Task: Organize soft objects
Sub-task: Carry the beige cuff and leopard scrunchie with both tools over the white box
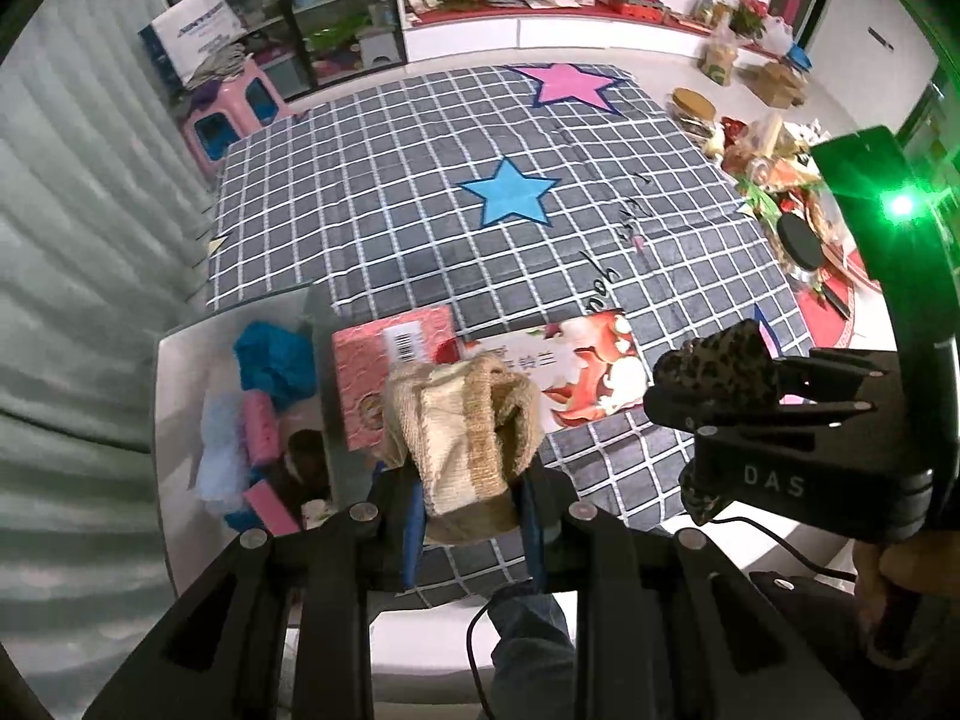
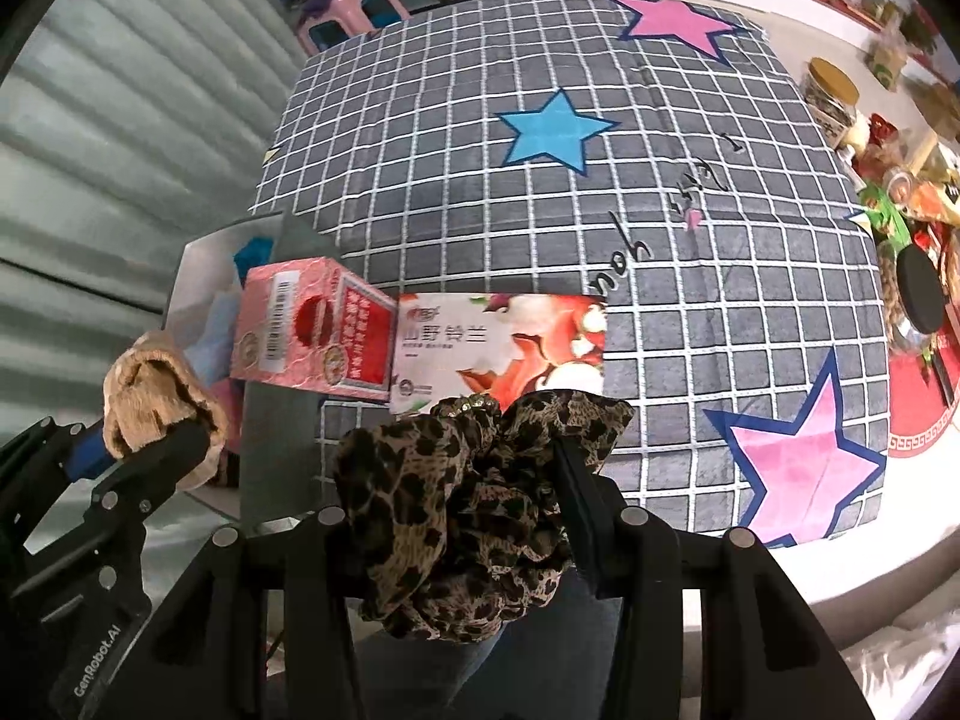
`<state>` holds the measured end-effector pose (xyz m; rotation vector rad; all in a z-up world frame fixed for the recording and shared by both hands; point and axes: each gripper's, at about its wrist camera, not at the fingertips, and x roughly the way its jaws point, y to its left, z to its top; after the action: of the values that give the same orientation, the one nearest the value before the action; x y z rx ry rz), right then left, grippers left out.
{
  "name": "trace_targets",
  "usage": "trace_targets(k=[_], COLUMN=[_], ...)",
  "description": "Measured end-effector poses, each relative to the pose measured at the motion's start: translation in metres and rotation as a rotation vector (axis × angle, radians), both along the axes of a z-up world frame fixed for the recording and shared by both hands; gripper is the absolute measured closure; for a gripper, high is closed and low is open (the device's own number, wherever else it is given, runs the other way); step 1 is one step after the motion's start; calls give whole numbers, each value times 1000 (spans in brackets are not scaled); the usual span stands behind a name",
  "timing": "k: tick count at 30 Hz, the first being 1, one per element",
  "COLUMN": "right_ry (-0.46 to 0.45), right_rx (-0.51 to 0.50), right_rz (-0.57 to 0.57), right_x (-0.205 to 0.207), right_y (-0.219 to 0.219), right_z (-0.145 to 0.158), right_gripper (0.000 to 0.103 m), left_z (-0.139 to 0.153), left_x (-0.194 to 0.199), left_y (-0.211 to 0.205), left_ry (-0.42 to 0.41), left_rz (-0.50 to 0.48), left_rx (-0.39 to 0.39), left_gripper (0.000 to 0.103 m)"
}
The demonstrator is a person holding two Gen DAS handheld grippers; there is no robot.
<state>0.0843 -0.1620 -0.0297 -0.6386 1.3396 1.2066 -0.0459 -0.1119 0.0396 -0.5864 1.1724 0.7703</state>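
The left tongs (image 1: 474, 498) point steeply down and pinch a beige knitted cloth (image 1: 462, 432) between their blue-lined fingers; the cloth bunches up above the pads and hangs over the near edge of a grey bin (image 1: 180, 360). In the right wrist view the same cloth (image 2: 156, 396) shows as a crumpled tan lump in the left tongs (image 2: 150, 450), at the left edge of the picture.

The right tongs (image 2: 480, 498) pinch a leopard-print scrunchie (image 2: 468, 504), whose ruffled fabric fills the gap between the fingers and spills over both sides. From the left wrist view the right tongs (image 1: 708, 384) hang to the right, with the scrunchie (image 1: 714, 360) poking out at the tips.

Below both tools lies a checked grey blanket (image 1: 420, 192) with blue and pink stars. Just beyond the cloth, the bin holds soft things: a blue piece (image 1: 270, 360), a pink piece (image 1: 261, 426) and a pale blue fluffy piece (image 1: 219, 456). A pink box with a barcode (image 2: 294, 324) stands at the bin's right edge, touching a flat white-and-red packet (image 2: 504, 348) that lies on the blanket beside it.

Farther off, past the blanket's far edge, a pink stool (image 1: 234, 114) stands near a glass-fronted cabinet (image 1: 312, 6). To the right, the floor carries a crowd of jars and bags (image 1: 768, 144).
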Motion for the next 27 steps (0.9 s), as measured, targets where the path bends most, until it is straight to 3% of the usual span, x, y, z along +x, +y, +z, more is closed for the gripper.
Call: trace_targets(k=[13,27], right_ry=[-43,-85], right_rx=[29,60], right_rz=[149,404], right_x=[-49,-134], right_y=[26,68], right_z=[16,36], right_gripper=[55,55], left_z=[4,3], left_x=[-59,-133], left_y=[12,23], left_ry=[-32,-55], left_rz=[178,414], left_rx=[32,41], left_gripper=[75,75])
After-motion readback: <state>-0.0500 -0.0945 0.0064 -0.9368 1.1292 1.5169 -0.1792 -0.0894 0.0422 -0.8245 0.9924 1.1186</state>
